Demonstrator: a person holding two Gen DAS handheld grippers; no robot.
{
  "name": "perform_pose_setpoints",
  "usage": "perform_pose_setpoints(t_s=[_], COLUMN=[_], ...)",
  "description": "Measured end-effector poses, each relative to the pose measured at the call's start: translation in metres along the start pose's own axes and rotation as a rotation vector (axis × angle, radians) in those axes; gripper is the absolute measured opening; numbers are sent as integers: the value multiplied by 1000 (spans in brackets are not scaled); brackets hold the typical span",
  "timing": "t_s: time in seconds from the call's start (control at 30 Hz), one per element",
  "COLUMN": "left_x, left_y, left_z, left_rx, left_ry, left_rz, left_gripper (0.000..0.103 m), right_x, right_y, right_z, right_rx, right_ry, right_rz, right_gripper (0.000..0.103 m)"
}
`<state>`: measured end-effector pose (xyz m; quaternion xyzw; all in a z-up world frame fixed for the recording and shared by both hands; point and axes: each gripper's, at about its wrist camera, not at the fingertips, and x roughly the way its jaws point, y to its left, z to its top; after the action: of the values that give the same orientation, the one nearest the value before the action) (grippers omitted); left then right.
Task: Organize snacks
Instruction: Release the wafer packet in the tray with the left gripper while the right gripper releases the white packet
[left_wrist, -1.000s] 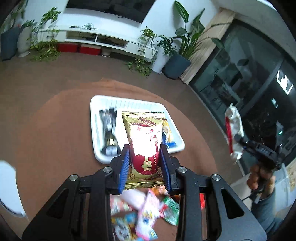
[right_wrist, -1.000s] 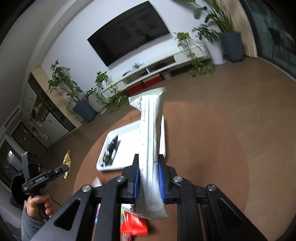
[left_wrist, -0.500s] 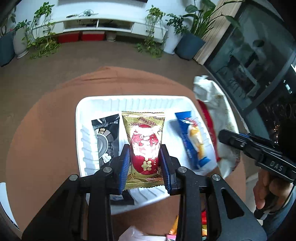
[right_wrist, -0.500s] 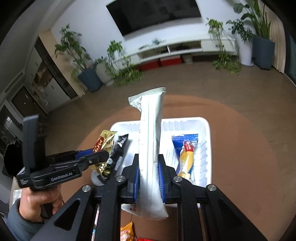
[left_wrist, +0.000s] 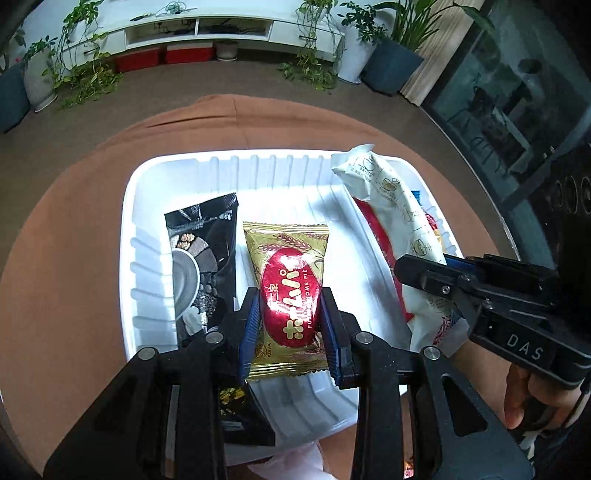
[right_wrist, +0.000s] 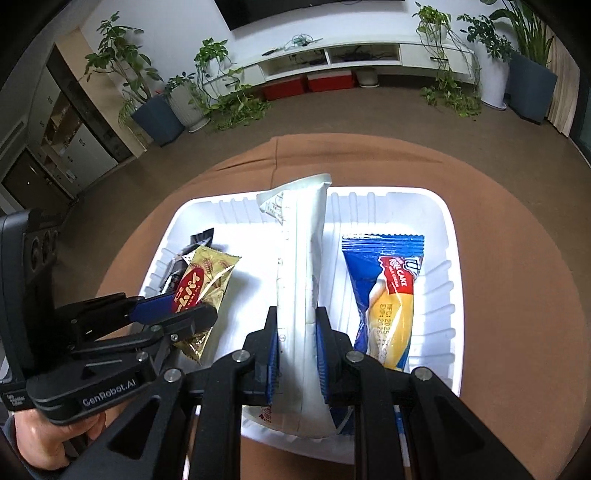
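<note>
A white ribbed tray (left_wrist: 147, 229) (right_wrist: 439, 218) lies on a round brown table. My left gripper (left_wrist: 290, 325) is shut on a gold and red pie packet (left_wrist: 288, 291) and holds it over the tray's middle, beside a black snack packet (left_wrist: 203, 236) lying at the tray's left. My right gripper (right_wrist: 297, 343) is shut on a long white packet (right_wrist: 301, 251), held over the tray's centre. A blue and yellow roll cake packet (right_wrist: 388, 291) lies in the tray's right part. Each gripper also shows in the other's view: the right gripper (left_wrist: 428, 273), the left gripper (right_wrist: 173, 317).
The brown table (right_wrist: 517, 221) rims the tray on all sides. Loose snack wrappers (left_wrist: 295, 458) peek out below the tray's near edge. A hand (left_wrist: 532, 398) grips the right tool. Beyond are floor, potted plants (right_wrist: 162, 107) and a white TV bench (right_wrist: 354, 55).
Both grippers have come down and forward from beside the table to over the tray, each still holding its packet. The tray now fills both views.
</note>
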<state>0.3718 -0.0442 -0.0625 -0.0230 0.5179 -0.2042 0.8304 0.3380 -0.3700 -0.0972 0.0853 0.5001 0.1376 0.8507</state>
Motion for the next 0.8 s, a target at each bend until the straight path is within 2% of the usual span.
perform_pose_setpoints(t_s=[0.33, 0.4, 0.47, 0.53, 0.6, 0.63, 0.67, 0.7, 0.77, 0.8], left_x=[12, 11, 11, 9, 5, 3, 1, -6, -22, -30], left_y=[-6, -9, -10, -11, -15, -17, -18, -19, -19, -18], left_z=[-5, -6, -5, -4, -5, -5, -6, -6, -8, -9], left_rx=[-1, 5, 3, 0, 8, 14, 16, 20, 17, 13], left_ry=[12, 23, 22, 11, 5, 7, 6, -3, -30, -43], left_rz=[39, 38, 36, 25, 20, 15, 13, 3, -10, -15], left_gripper=[30, 30, 36, 52, 59, 65, 67, 70, 76, 79], right_x=[7, 5, 3, -1, -7, -10, -17, -22, -40, -49], right_y=[3, 3, 3, 3, 4, 4, 5, 5, 5, 5], right_z=[-9, -9, -10, -9, -11, -11, -11, -11, -11, -11], right_rx=[-8, -10, -16, -20, -26, -29, -32, -32, -29, -27], right_ry=[31, 31, 30, 25, 15, 8, -5, -12, -45, -65], right_rz=[-12, -11, -12, -12, -11, -11, -8, -5, 19, 32], right_gripper=[21, 24, 24, 24, 26, 31, 37, 39, 57, 62])
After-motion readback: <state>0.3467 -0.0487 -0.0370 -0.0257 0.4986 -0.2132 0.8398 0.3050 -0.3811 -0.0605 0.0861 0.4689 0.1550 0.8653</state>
